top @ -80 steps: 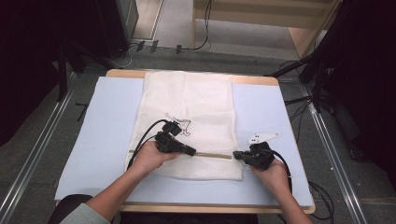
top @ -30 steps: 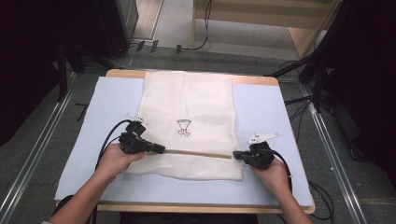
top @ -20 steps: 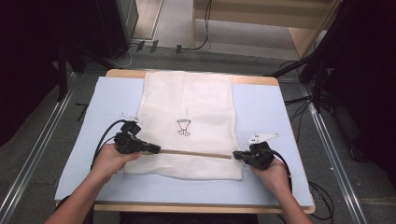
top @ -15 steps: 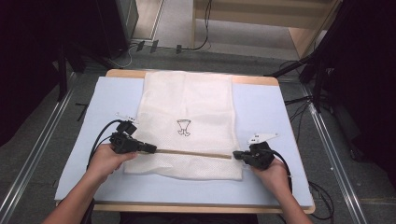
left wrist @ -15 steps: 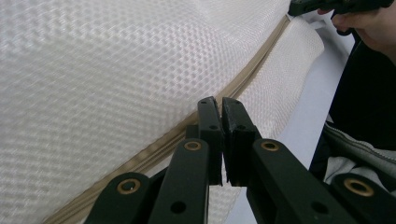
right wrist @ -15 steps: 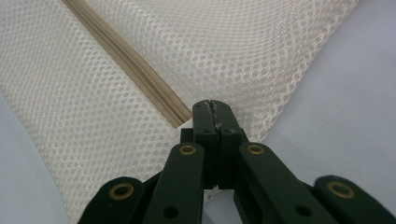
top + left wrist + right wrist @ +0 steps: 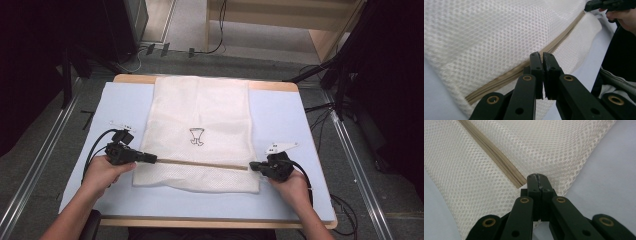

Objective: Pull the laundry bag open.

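A white mesh bag [image 7: 200, 115] lies flat on the mat, with a beige zipper [image 7: 202, 163] running across it near its front end. My left gripper [image 7: 152, 159] is at the zipper's left end by the bag's left edge. In the left gripper view its jaws are shut [image 7: 542, 55] over the zipper [image 7: 559, 42], and the pull itself is hidden between them. My right gripper [image 7: 252, 166] is shut on the bag's right edge where the zipper [image 7: 496, 155] ends, and its jaws [image 7: 538, 176] pinch the mesh [image 7: 549, 145].
The bag rests on a pale blue mat [image 7: 290, 120] covering a wooden table [image 7: 200, 222]. A small dark logo [image 7: 196, 136] is printed on the bag's middle. Dark racks stand on both sides and cables [image 7: 210, 50] lie on the floor behind.
My left gripper has slid left along the zipper line, from the bag's middle to its left edge. The right gripper and the bag's right edge have stayed put.
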{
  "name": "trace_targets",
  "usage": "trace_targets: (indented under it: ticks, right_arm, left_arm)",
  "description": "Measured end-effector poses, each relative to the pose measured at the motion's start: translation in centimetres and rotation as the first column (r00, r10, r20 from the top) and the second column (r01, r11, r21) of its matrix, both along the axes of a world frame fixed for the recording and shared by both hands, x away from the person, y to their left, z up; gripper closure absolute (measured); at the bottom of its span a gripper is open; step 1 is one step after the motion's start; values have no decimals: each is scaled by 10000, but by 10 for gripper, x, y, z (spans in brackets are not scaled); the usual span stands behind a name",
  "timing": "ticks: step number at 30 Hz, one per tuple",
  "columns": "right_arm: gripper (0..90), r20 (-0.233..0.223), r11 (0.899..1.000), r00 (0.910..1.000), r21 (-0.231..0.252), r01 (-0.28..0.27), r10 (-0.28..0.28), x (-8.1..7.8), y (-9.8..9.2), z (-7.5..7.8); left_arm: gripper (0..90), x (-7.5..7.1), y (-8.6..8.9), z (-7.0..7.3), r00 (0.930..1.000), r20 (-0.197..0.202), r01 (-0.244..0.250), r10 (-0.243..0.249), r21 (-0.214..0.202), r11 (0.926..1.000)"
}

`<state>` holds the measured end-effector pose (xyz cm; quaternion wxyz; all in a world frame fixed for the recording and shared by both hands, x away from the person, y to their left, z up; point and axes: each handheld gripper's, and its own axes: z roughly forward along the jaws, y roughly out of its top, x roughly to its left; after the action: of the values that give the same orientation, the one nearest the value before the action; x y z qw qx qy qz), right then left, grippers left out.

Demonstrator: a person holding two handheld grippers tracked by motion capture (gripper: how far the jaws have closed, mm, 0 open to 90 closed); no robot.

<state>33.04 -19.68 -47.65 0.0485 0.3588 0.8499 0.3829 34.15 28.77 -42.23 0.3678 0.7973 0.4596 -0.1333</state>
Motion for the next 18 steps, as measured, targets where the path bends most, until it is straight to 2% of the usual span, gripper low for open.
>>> trace_targets:
  ticks: [4, 16, 18]
  right_arm:
    - [900, 22, 10000, 10000, -8, -31, 31, 0, -1, 0]
    - [900, 0, 9999, 9999, 1, -161, 161, 2, -2, 0]
    - [900, -17, 9999, 9999, -31, -151, 151, 2, -2, 0]
  left_arm:
    - [888, -1, 3, 0, 9999, 89, -51, 50, 121, 9999]
    - [888, -5, 25, 0, 9983, -17, -583, 583, 67, 9983]
    - [888, -6, 27, 0, 9981, 100, -611, 610, 62, 9981]
